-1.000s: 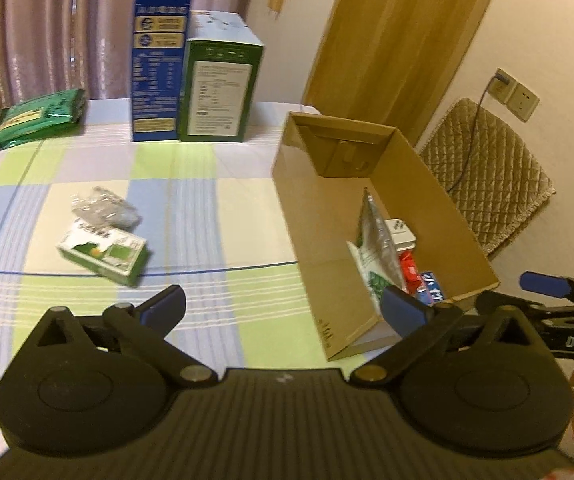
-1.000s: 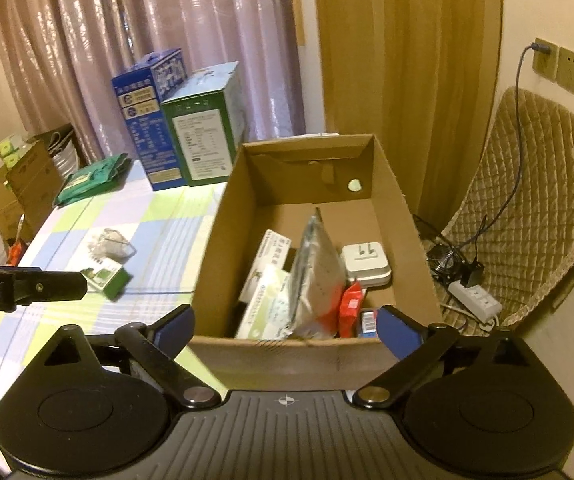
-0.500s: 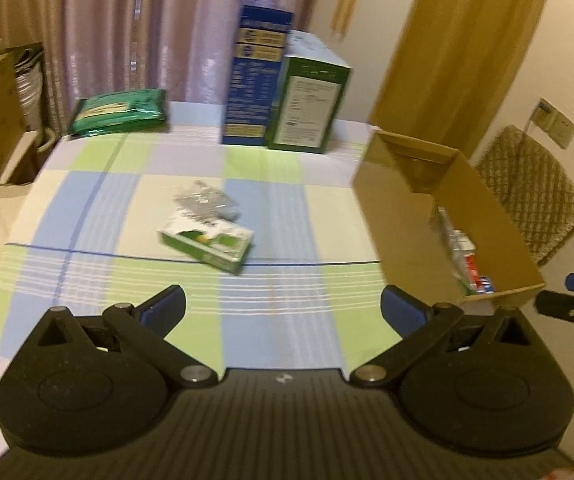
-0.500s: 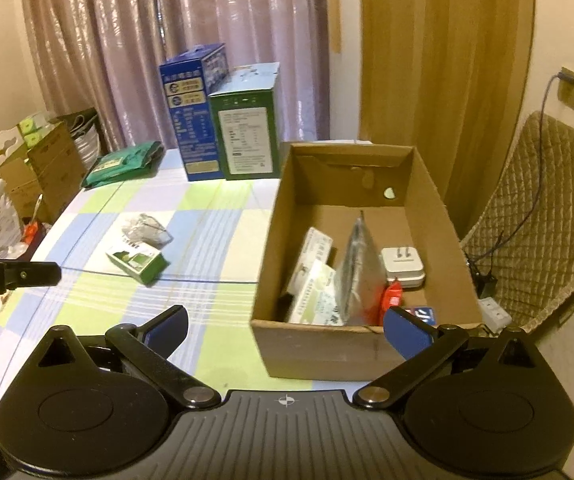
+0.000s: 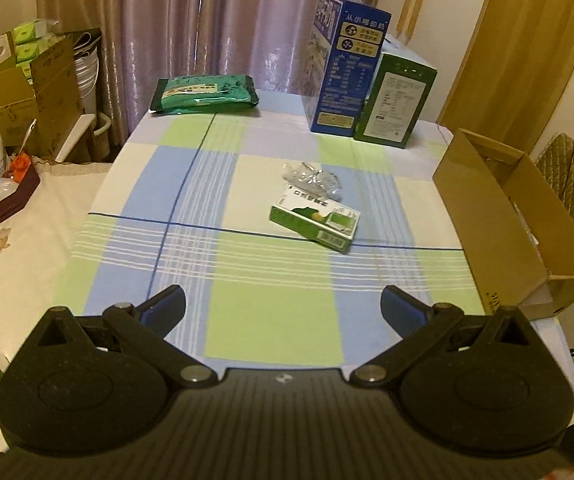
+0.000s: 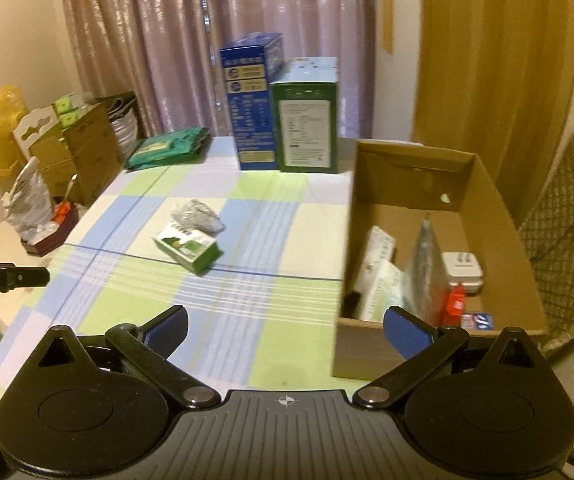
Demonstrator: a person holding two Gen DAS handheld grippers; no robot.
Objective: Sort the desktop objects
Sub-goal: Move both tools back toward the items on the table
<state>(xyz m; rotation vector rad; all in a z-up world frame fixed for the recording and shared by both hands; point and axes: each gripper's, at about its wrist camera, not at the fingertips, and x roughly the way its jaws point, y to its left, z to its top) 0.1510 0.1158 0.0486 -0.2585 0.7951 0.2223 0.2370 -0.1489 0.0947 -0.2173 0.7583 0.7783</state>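
Observation:
A small green and white box (image 5: 314,221) lies mid-table on the checked cloth, with a crumpled clear plastic packet (image 5: 311,176) touching its far side; both show in the right wrist view, box (image 6: 187,249) and packet (image 6: 197,216). An open cardboard box (image 6: 439,236) at the table's right edge holds several packets, a white plug and a red item; the left wrist view shows its side wall (image 5: 487,224). My left gripper (image 5: 283,308) is open and empty above the near table. My right gripper (image 6: 285,330) is open and empty, left of the cardboard box's near corner.
A tall blue carton (image 5: 345,68) and a green carton (image 5: 397,100) stand at the back of the table. A dark green flat pack (image 5: 203,94) lies back left. Boxes, bags and a side table (image 5: 15,216) crowd the left. A padded chair (image 6: 567,240) stands right.
Both grippers have pulled back and swung left, away from the cardboard box. The small green box and clear packet now sit ahead of them. Both stayed open and empty.

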